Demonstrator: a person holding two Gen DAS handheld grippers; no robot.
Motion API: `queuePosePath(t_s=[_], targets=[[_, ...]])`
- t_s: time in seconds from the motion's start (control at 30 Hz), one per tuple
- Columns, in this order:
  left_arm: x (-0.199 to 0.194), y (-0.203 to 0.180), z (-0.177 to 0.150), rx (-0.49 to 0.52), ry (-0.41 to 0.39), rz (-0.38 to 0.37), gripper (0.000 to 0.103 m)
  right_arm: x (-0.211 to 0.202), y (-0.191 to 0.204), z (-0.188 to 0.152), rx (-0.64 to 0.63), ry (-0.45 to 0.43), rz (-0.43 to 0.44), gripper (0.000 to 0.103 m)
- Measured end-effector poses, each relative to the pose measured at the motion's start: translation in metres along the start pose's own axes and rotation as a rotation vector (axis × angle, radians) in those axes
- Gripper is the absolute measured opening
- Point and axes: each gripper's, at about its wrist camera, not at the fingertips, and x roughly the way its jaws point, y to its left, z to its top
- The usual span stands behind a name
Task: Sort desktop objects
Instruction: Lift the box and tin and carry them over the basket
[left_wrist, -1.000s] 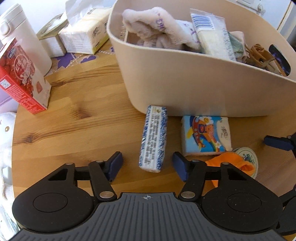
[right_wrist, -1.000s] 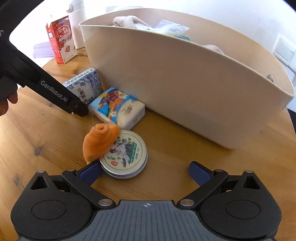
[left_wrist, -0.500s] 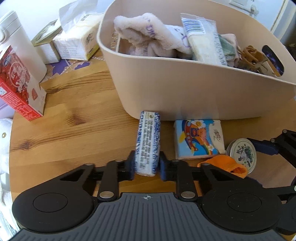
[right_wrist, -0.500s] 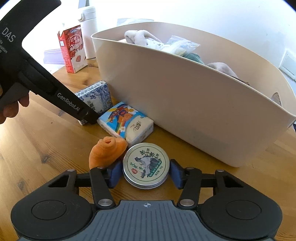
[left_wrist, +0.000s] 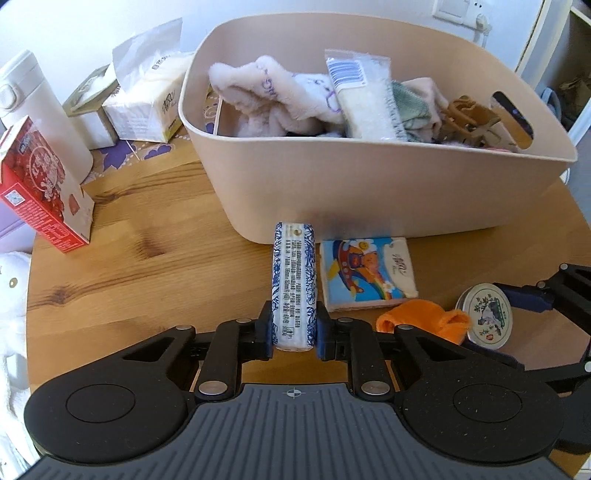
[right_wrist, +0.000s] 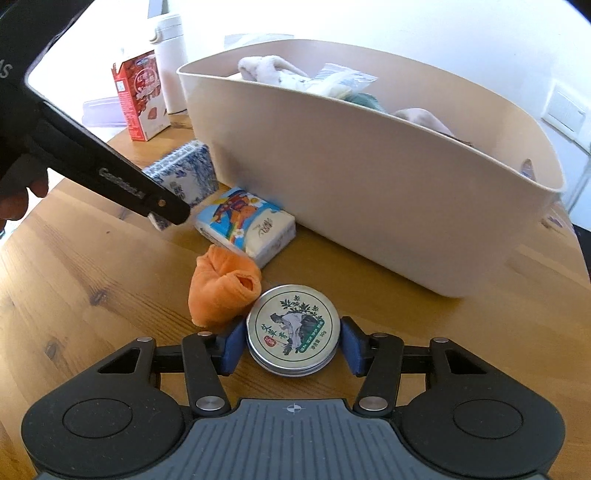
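Beside the bin: left gripper clamps blue-white tissue pack; right gripper clamps tin marked "30g"; "GenRobot.AI" on the left one.

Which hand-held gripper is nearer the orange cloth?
Right. The right hand-held gripper, shut on the round metal tin, touches the orange cloth; the left hand-held gripper clamps the blue-and-white tissue pack farther away.

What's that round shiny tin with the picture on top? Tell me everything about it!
The round tin is flat and silvery, like metal, with a lid that is closed. Its lid shows a green plant, a drawn scene, a red seal and printed characters. It sits tilted between the blue pads of the right gripper, which is shut on its sides. An orange cloth sits right against its left edge. Under it is the wooden table.
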Motion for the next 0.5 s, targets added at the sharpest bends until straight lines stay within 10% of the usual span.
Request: queuePosePath(t_s=[0.5], targets=[[-0.049,0.006,-0.023,-0.027,-0.081,-0.021,0.02,-0.046,0.0,-0.004,0.032,-0.082,-0.057,0.051]])
